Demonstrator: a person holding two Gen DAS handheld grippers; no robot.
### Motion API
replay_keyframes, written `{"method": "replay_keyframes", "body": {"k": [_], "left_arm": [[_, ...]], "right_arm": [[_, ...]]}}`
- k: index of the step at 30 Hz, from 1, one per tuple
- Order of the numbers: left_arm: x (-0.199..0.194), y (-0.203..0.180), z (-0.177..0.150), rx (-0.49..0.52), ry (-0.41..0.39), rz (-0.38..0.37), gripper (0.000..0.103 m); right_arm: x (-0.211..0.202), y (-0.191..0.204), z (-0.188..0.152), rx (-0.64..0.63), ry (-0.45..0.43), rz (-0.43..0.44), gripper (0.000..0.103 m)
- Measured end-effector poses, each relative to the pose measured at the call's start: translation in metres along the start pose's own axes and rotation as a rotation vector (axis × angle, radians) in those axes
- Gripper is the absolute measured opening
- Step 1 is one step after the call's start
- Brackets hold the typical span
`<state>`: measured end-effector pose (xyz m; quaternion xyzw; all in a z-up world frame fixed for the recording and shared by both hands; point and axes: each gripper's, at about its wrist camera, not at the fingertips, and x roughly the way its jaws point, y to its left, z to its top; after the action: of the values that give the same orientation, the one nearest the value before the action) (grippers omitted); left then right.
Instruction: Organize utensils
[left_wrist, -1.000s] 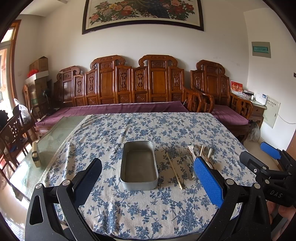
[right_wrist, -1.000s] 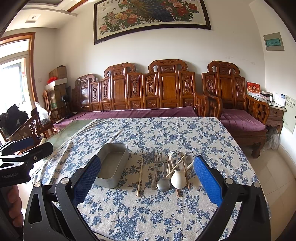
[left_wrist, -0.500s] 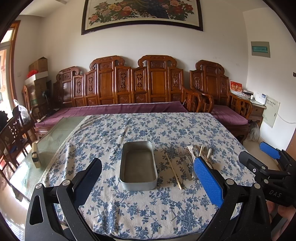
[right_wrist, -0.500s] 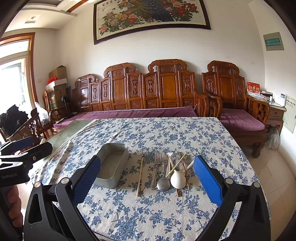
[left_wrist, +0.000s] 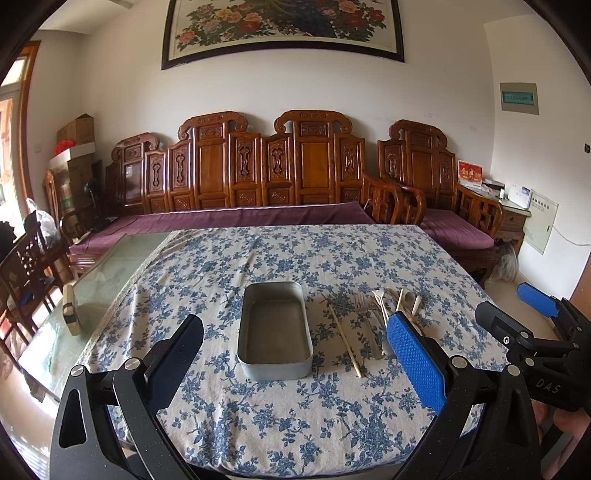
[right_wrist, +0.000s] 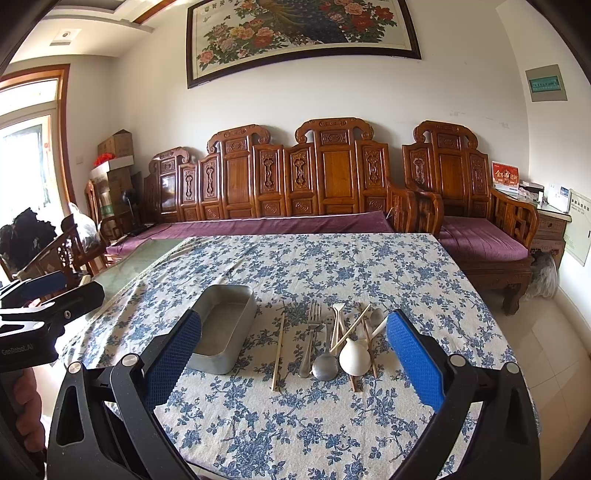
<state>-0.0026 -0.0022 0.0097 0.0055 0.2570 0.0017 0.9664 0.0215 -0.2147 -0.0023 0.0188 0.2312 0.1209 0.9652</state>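
Blue floral tablecloth is covering the table. Carved wooden bench with purple cushion is standing behind it. Framed flower painting is hanging above. Cardboard boxes are sitting at left.

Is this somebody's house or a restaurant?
Most likely somebody's living room at home. A long carved wooden bench with purple cushions lines the wall under a big flower painting, and storage boxes are stacked in the corner behind the table.
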Motion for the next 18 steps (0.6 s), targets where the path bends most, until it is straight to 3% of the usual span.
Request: {"method": "replay_keyframes", "body": {"k": [12,18], "left_arm": [[0.002,-0.007,0.002,-0.004,0.008,-0.013,0.097],[0.025,-0.01,-0.007,0.005,0.049,-0.048,0.097]], "right_arm": [[-0.001,0.0,-0.001,0.003,0.005,0.002,0.101],[0.006,-0.014,-0.006,0.004,0.012,-0.003,0.101]]}}
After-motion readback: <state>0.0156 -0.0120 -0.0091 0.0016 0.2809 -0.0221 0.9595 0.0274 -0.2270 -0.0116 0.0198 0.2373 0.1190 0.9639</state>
